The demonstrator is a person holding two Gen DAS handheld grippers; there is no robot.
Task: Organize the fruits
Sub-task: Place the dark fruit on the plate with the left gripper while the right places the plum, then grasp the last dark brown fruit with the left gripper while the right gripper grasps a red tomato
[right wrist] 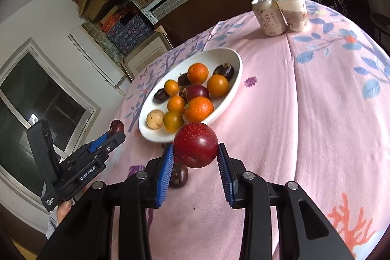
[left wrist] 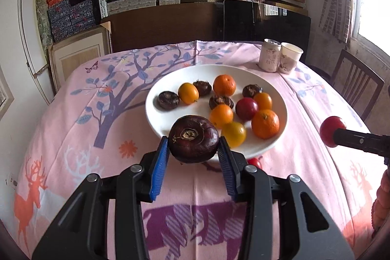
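Both jaws clamp fruit, left gripper [left wrist: 193, 145] a water chestnut [left wrist: 193, 139], right gripper [right wrist: 195, 152] a plum [right wrist: 195, 148], near the plate's [left wrist: 243, 150] rim.

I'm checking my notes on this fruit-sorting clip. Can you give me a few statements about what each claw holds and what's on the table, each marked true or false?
1. The left claw grips a dark brown water chestnut. True.
2. The right claw is empty. False: it grips a red plum.
3. The white plate holds orange and dark fruits. True.
4. The can and paper cup stand on the plate. False: they stand on the tablecloth beyond it.
5. Both held fruits rest on the cloth. False: both are lifted clear.
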